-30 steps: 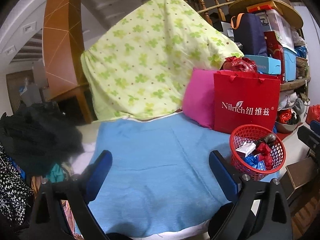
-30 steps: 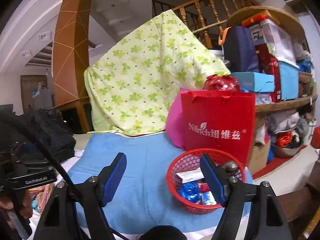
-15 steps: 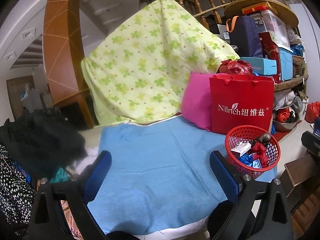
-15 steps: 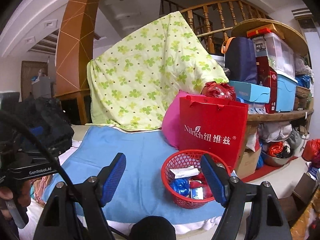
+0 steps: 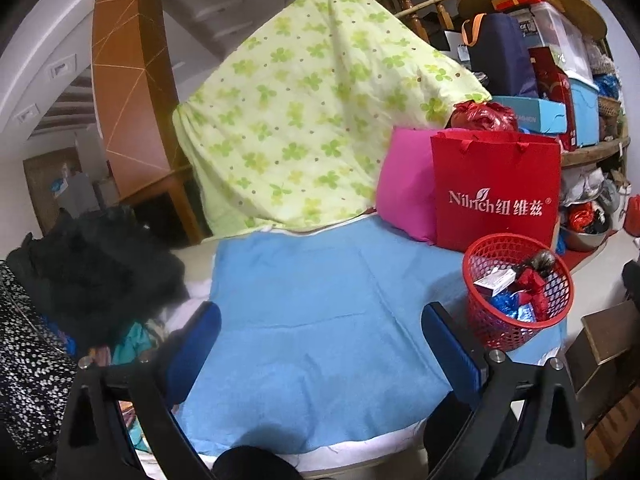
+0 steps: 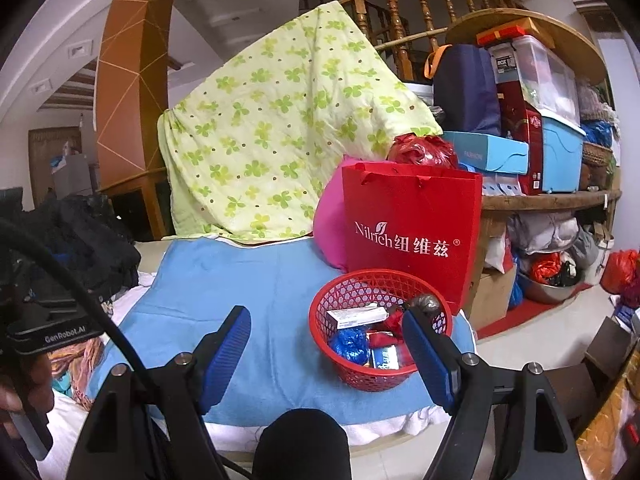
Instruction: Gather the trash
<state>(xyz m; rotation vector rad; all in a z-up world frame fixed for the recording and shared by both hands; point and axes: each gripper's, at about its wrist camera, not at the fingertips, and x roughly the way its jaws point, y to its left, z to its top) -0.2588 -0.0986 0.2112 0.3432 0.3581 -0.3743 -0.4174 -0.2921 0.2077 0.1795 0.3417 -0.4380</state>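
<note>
- Basket [image 6: 381, 334] of red plastic stands on the blue towel [image 5: 320, 312], with wrappers inside.
- I see left gripper [image 5: 320, 344] and right gripper [image 6: 326, 354] both wide open, holding nothing.

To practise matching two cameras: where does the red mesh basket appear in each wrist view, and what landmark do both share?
Left wrist: red mesh basket at right, beyond the right fingertip.
Right wrist: right of centre, partly behind the right finger.
Shared landmark: red Nilrich bag directly behind it.
</note>
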